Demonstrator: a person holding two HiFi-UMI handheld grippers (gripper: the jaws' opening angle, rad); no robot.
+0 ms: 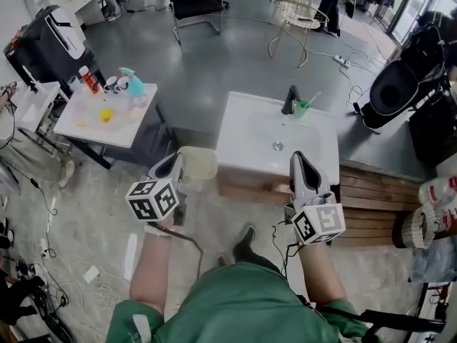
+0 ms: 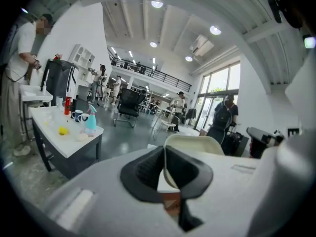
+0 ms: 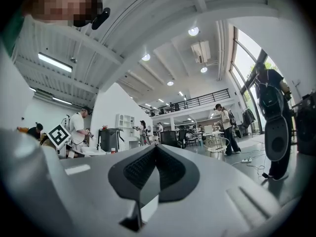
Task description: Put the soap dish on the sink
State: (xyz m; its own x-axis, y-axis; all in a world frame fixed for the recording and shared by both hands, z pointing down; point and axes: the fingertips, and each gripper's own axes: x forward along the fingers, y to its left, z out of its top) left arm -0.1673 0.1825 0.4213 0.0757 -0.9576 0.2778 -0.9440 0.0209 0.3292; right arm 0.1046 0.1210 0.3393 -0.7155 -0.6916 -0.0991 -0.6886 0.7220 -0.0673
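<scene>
The cream soap dish [image 1: 198, 165] hangs in the air just left of the white sink [image 1: 246, 145], with my left gripper [image 1: 178, 164] shut on its near rim. In the left gripper view the dish [image 2: 197, 143] stands up between the dark pads [image 2: 148, 169], and my left gripper [image 2: 164, 152] clamps its edge. My right gripper [image 1: 297, 158] hovers over the sink's front right part, jaws pressed together with nothing between them. In the right gripper view my right gripper [image 3: 155, 151] points out into the hall, away from the sink.
A black faucet [image 1: 289, 100] and a green cup [image 1: 303, 108] stand at the sink's back edge. A white side table [image 1: 93, 123] to the left carries a teal spray bottle [image 1: 131, 81], mugs and a red bottle. Wooden slats [image 1: 371, 199] lie to the right.
</scene>
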